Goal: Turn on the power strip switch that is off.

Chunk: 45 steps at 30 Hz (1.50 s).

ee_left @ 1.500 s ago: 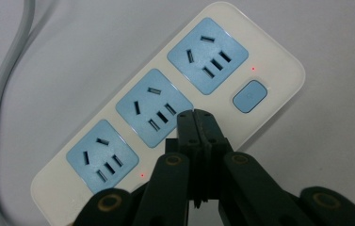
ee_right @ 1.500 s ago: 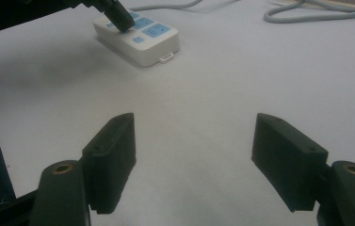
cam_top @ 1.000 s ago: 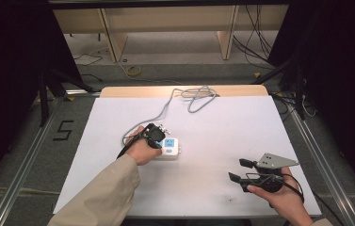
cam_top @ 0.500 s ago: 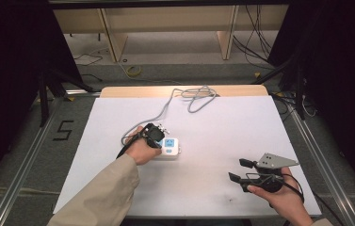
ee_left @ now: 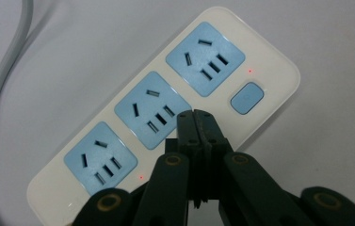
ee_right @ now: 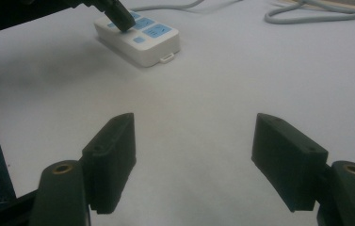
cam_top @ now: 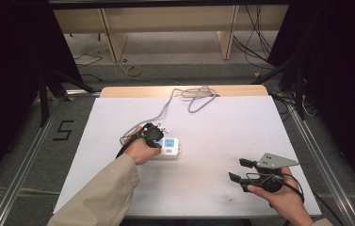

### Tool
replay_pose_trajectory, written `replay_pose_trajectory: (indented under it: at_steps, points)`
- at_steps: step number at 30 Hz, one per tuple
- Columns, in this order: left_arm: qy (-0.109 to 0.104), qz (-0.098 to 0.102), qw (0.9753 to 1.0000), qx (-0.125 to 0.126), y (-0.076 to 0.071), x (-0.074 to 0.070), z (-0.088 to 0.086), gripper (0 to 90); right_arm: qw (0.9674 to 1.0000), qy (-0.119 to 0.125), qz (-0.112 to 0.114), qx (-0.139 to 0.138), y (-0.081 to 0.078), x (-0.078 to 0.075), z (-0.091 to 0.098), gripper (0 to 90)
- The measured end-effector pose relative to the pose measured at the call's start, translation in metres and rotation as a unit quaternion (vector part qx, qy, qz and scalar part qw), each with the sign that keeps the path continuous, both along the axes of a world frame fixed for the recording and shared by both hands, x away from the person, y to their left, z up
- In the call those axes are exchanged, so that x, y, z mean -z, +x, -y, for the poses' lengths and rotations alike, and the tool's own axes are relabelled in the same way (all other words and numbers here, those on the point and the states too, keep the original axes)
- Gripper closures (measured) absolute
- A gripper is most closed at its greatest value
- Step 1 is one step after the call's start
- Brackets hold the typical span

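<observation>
The left gripper [ee_left: 197,120] hangs over the power strip [ee_left: 165,108], its jaws pressed together with nothing between them, the paired tips poised by the middle socket [ee_left: 152,110], between it and the blue switch button [ee_left: 247,98]. Whether the tips actually touch the casing is hard to call from this angle; they look just above it, or resting on it.

The strip lies flat a little left of centre on the white tabletop [cam_top: 213,132], its grey cord [cam_top: 184,96] trailing off to a loose coil at the far edge. Three blue socket faces in a row, with small red dots of light beside them.

How will it handle? A rigid, glossy plastic body, probably light for its bulk, and smooth enough to skate across this sheet if pushed from one end. The rounded top gives poor purchase, so the sensible hold is across the short width, pinching the two long flat sides near the middle. The cord is stiff enough to tug it askew, so expect some drag from that end. The switch wants a straight downward press, and closed jaws suit that well.

The right gripper [ee_right: 194,155] waits well apart near the front right, jaws spread wide and empty, pointing across bare tabletop toward the strip.
</observation>
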<state>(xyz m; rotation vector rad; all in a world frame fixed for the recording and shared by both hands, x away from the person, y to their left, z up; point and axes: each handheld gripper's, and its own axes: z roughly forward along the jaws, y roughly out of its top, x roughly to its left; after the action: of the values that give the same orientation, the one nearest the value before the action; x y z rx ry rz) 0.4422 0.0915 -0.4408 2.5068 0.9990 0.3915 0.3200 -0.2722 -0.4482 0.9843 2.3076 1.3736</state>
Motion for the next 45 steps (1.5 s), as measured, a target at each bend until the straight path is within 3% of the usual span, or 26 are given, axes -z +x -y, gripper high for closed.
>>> replay_pose_trajectory:
  at_steps: [9,10,20,24,28,34,45]
  points:
    - [-0.029,0.021,0.9993,-0.014,0.000,-0.008,-0.006,89.1,1.0000,0.000,0.000,0.000,0.000,0.000,0.000,31.3]
    - [-0.032,0.020,0.9992,-0.016,0.000,-0.009,-0.007,82.4,1.0000,0.000,0.000,0.000,0.000,0.000,0.000,31.3]
    - [-0.061,0.036,0.9972,-0.024,-0.003,-0.017,-0.013,70.5,1.0000,0.001,0.000,0.001,0.000,0.000,0.000,31.3]
    - [-0.068,0.052,0.9960,-0.027,-0.004,-0.018,-0.014,58.5,1.0000,0.000,0.000,0.001,0.000,0.000,0.000,31.3]
    - [-0.083,0.078,0.9932,-0.026,-0.005,-0.020,-0.016,46.0,1.0000,0.001,0.000,0.000,0.000,0.000,0.000,31.2]
    - [-0.089,0.083,0.9926,-0.002,-0.010,-0.023,-0.017,34.9,1.0000,0.001,0.000,0.002,0.000,0.000,0.000,31.2]
    - [-0.107,0.086,0.9897,0.041,-0.029,-0.029,-0.022,27.9,1.0000,0.000,0.000,0.001,0.000,0.000,0.000,31.2]
